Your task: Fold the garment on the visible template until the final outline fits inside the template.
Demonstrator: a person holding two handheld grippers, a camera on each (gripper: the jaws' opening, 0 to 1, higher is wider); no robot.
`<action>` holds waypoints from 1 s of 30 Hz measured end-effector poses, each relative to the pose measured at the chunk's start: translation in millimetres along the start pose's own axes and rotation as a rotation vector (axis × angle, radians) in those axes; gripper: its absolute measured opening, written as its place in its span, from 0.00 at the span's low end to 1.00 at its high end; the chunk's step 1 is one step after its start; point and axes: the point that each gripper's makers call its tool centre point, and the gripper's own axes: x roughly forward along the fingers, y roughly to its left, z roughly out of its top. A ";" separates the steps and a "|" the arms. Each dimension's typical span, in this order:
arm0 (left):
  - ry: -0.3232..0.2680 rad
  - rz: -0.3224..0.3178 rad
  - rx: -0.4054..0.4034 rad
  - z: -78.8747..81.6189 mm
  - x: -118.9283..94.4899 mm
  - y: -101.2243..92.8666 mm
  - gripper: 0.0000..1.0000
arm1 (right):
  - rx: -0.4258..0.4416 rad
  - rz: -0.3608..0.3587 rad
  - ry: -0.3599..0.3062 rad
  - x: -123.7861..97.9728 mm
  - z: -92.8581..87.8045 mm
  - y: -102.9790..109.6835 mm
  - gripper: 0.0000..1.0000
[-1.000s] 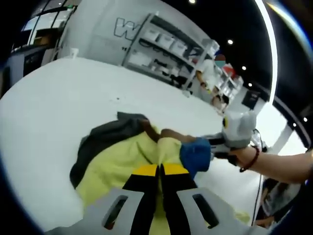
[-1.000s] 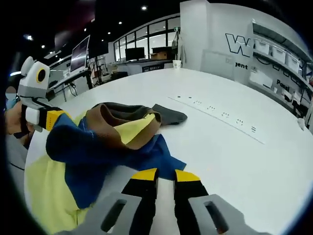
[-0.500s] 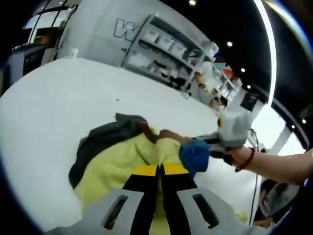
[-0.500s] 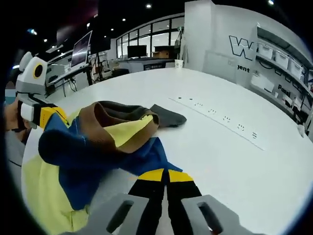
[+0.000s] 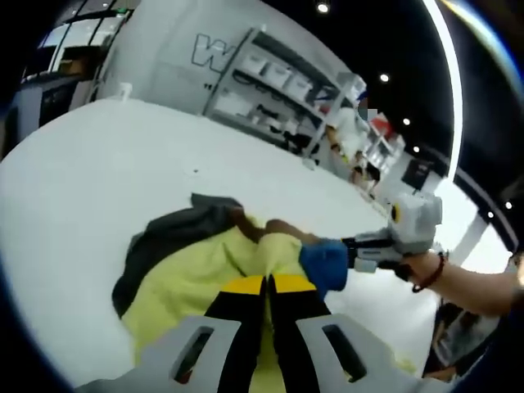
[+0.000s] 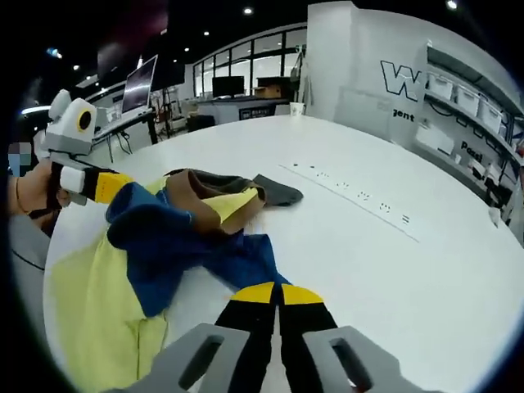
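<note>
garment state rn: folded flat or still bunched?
Bunched, not folded flat. The garment lies heaped on the white table, yellow, blue, brown and grey layers overlapping, with both claws shut on it, left and right.

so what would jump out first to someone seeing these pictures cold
The crumpled garment, yellow, blue, brown and grey, lies bunched on the white table with both tools shut on it. In the right gripper view the right tool pinches a blue edge at the bottom, while the left tool holds the far side. In the left gripper view the left tool clamps the yellow cloth.
</note>
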 end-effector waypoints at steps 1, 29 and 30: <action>-0.001 0.010 0.016 0.1 0.1 1.2 0.01 | 0.014 -0.017 -0.010 -11.3 -2.3 -4.3 0.00; 0.197 0.234 0.240 -43.0 6.4 50.7 0.11 | -0.079 -0.259 0.024 -83.9 1.8 -69.0 0.00; 0.198 0.233 0.241 -43.3 6.7 51.2 0.10 | -0.081 -0.277 0.024 -86.0 2.9 -73.1 0.00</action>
